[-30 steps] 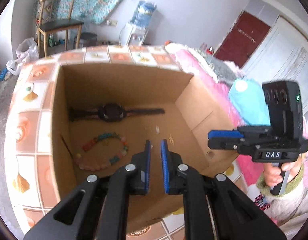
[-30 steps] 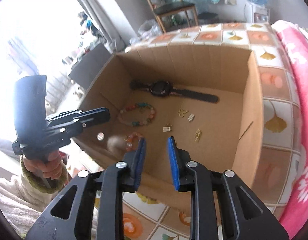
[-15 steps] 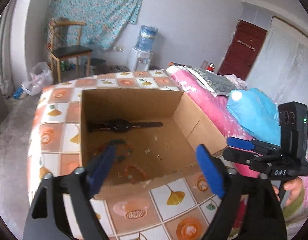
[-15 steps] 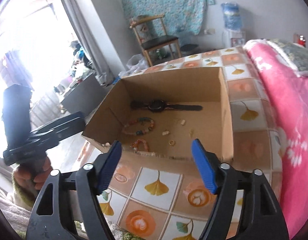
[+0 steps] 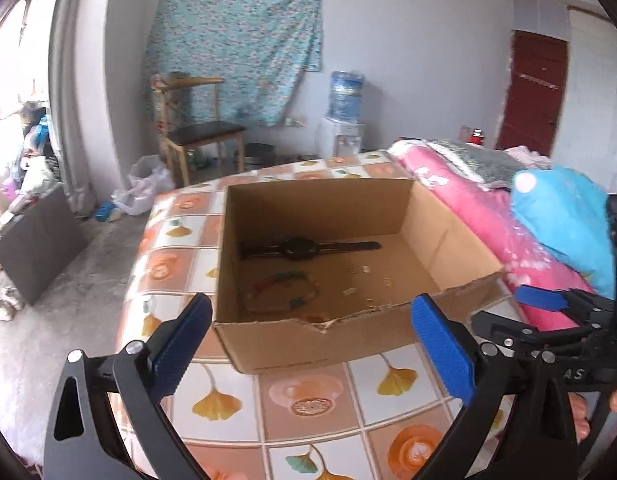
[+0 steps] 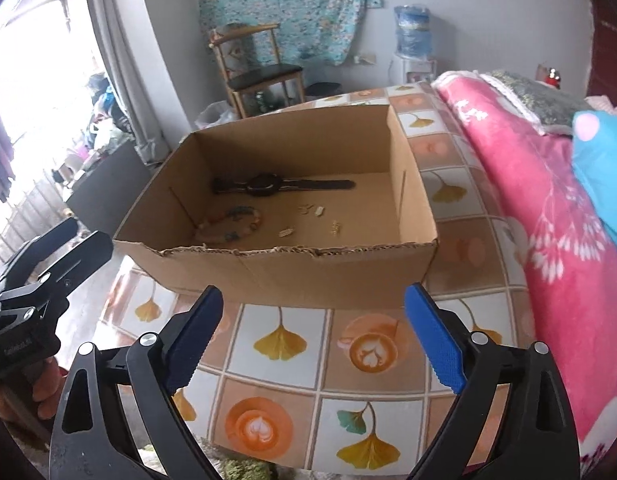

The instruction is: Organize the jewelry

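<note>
**Both grippers spread wide, nothing held, jewelry lying in box**

Left gripper (image 5: 308, 340): blue-padded jaws are seen spread wide at lower centre of the left wrist view, having just been opening; nothing is found between them. Right gripper (image 6: 314, 334): blue-padded jaws likewise released, having just been opening, with only tablecloth seen in the gap.

Just beyond both jaw pairs, an open brown cardboard box (image 5: 308, 344) with a torn near edge is set on a cloth patterned in orange, white and yellow ginkgo-leaf squares (image 6: 284, 340).

On the box floor, toward the far wall, a black wristwatch with its strap laid out flat (image 6: 264, 185) is noted. Nearer, left of centre, a multicoloured beaded bracelet (image 6: 232, 226) is laid in a loop. To its right, several small gold-coloured pieces (image 6: 308, 220) are scattered, too small to be identified.

At right of the frame a pink floral blanket (image 6: 548, 208) is seen beside the box. In the upper part a wooden chair with a dark seat (image 5: 200, 136) and a water dispenser with a blue bottle (image 5: 344, 120) are placed against the wall.
</note>
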`<state>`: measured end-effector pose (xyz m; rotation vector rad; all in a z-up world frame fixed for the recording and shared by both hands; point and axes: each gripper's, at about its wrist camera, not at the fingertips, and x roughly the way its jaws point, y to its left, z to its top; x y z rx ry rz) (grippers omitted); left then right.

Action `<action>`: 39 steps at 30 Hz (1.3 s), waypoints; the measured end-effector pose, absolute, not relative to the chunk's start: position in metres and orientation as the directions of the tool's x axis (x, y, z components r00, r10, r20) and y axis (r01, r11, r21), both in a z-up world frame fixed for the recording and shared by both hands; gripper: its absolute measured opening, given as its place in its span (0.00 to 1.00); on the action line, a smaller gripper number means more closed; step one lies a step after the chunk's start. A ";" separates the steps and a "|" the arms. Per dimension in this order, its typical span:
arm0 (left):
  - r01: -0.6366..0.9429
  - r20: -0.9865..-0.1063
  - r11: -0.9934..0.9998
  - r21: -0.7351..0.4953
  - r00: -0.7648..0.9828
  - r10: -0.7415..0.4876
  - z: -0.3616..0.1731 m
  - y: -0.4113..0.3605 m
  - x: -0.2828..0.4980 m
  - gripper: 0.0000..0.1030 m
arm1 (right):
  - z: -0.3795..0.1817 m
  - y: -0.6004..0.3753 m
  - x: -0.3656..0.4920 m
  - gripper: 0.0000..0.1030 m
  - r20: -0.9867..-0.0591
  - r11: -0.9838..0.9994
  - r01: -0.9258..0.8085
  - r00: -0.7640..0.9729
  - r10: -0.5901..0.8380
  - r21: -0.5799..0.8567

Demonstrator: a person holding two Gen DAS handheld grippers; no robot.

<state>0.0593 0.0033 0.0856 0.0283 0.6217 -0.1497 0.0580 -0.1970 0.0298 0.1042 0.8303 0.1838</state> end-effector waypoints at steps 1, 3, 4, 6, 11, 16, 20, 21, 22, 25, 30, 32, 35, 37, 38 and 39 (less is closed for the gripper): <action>0.133 -0.583 0.991 -0.004 0.805 -0.110 0.084 0.003 0.059 0.95 | 0.030 -0.197 0.056 0.87 -0.725 0.980 -0.119 0.660 0.198 0.159; 0.113 -0.599 0.994 0.010 0.796 -0.085 0.083 0.002 0.061 0.95 | 0.031 -0.195 0.055 0.87 -0.726 0.982 -0.111 0.662 0.186 0.150; 0.108 -0.603 0.994 0.010 0.794 -0.080 0.082 0.003 0.061 0.95 | 0.031 -0.195 0.055 0.88 -0.725 0.984 -0.107 0.665 0.180 0.146; 0.086 -0.617 0.996 -0.005 0.784 -0.071 0.080 0.005 0.064 0.95 | 0.032 -0.194 0.052 0.89 -0.723 0.986 -0.095 0.671 0.164 0.135; 0.017 -0.646 0.997 -0.074 0.761 -0.061 0.076 0.016 0.067 0.95 | 0.032 -0.192 0.052 0.91 -0.724 0.987 -0.096 0.672 0.157 0.126; -0.032 -0.678 0.999 -0.025 0.735 0.007 0.071 0.012 0.069 0.95 | 0.032 -0.194 0.052 0.92 -0.729 0.992 -0.074 0.673 0.125 0.102; -0.039 -0.729 0.999 0.006 0.683 0.031 0.061 0.005 0.073 0.95 | 0.026 -0.192 0.057 0.92 -0.749 0.992 -0.073 0.651 0.123 0.100; -0.045 -0.739 0.999 0.005 0.673 0.034 0.059 0.006 0.075 0.95 | 0.025 -0.192 0.058 0.92 -0.753 0.992 -0.072 0.647 0.122 0.099; -0.053 -0.752 0.999 -0.003 0.658 0.033 0.056 0.006 0.076 0.95 | 0.024 -0.191 0.060 0.92 -0.758 0.993 -0.071 0.641 0.121 0.098; -0.071 -0.770 0.997 -0.002 0.637 0.044 0.051 0.008 0.077 0.95 | 0.019 -0.188 0.064 0.92 -0.772 0.994 -0.073 0.626 0.112 0.085; -0.074 -0.785 0.997 0.011 0.617 0.054 0.045 0.007 0.080 0.95 | 0.011 -0.187 0.069 0.92 -0.797 0.993 -0.074 0.593 0.117 0.090; -0.068 -0.787 0.998 0.008 0.614 0.049 0.045 0.007 0.080 0.95 | 0.009 -0.188 0.070 0.92 -0.805 0.993 -0.066 0.582 0.119 0.099; -0.062 -0.789 0.998 0.005 0.613 0.042 0.045 0.007 0.080 0.95 | 0.010 -0.187 0.070 0.92 -0.806 0.994 -0.063 0.581 0.112 0.093; -0.057 -0.791 0.998 0.000 0.611 0.035 0.044 0.007 0.081 0.95 | 0.011 -0.186 0.069 0.92 -0.805 0.994 -0.063 0.583 0.111 0.091; -0.054 -0.793 0.999 -0.002 0.609 0.031 0.044 0.007 0.081 0.95 | 0.011 -0.186 0.069 0.92 -0.804 0.994 -0.063 0.584 0.111 0.091; -0.052 -0.795 0.999 -0.005 0.606 0.028 0.043 0.007 0.081 0.95 | 0.011 -0.186 0.069 0.92 -0.804 0.994 -0.064 0.584 0.111 0.091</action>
